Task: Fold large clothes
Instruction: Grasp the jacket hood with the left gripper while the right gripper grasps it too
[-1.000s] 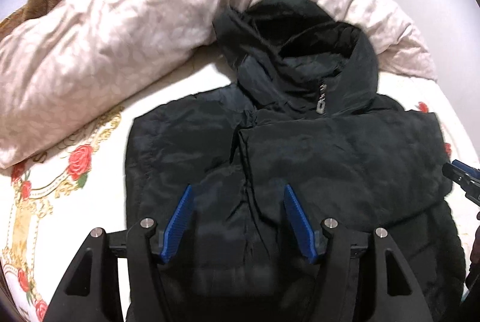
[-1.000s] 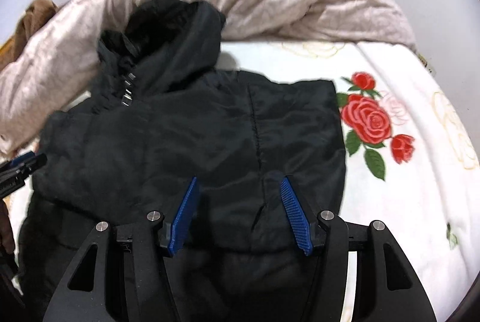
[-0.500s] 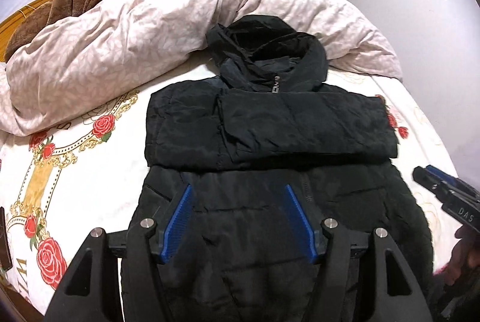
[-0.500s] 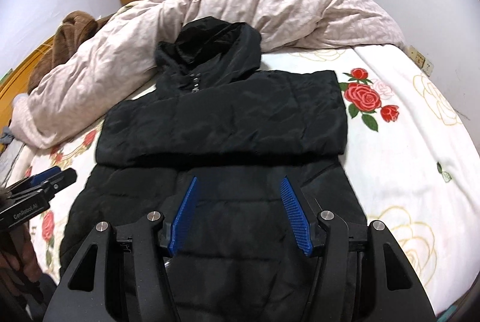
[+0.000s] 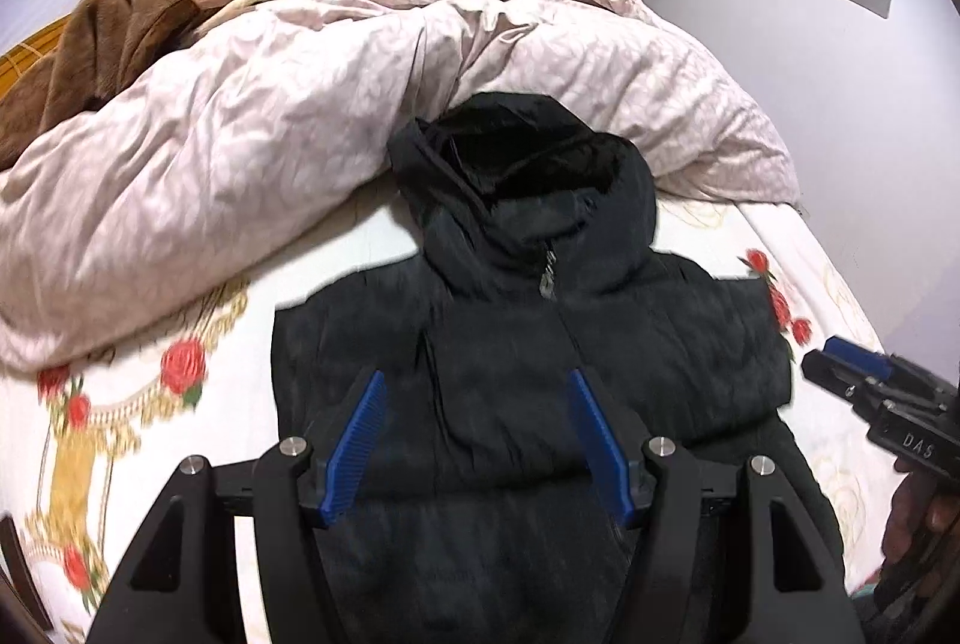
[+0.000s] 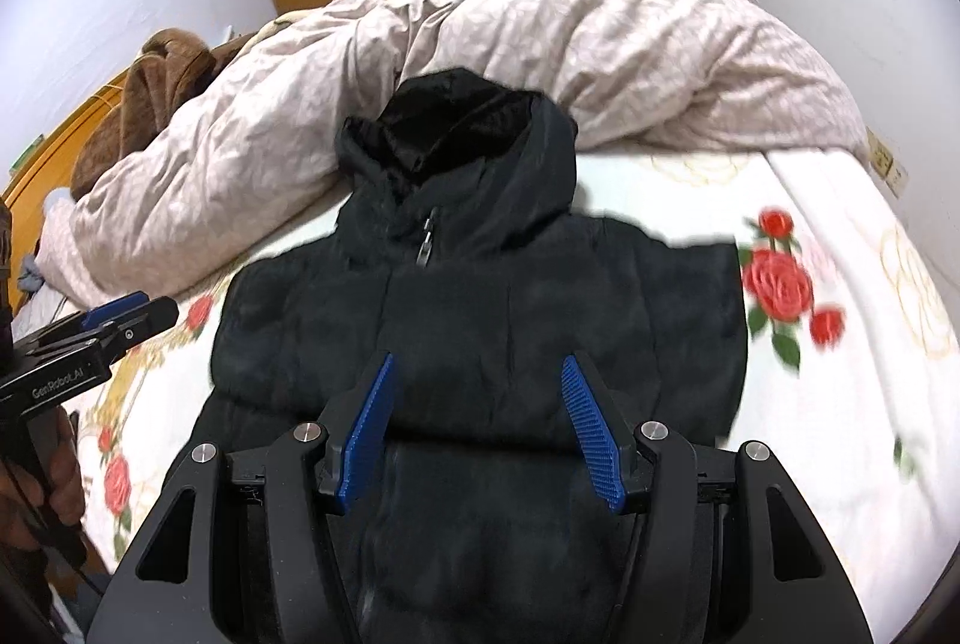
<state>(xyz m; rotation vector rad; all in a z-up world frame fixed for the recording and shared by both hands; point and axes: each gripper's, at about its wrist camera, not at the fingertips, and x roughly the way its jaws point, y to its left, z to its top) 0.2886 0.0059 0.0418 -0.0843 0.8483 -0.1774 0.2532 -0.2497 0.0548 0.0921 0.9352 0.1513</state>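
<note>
The black hooded jacket [image 5: 528, 344] lay flat on the rose-printed bedsheet [image 5: 150, 404], hood at twelve o'clock against the pink duvet [image 5: 270, 134], while the left gripper [image 5: 480, 440] and right gripper [image 6: 480, 428] hovered above it, both gaping wide and empty.

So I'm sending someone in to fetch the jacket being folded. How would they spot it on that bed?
On the bed's rose-print sheet, just in front of the heaped pale pink duvet, lies a black puffy jacket. Its hood rests against the duvet, and its sleeves are folded across the chest. It is the only black thing there; the brown garment sits farther back.
</note>
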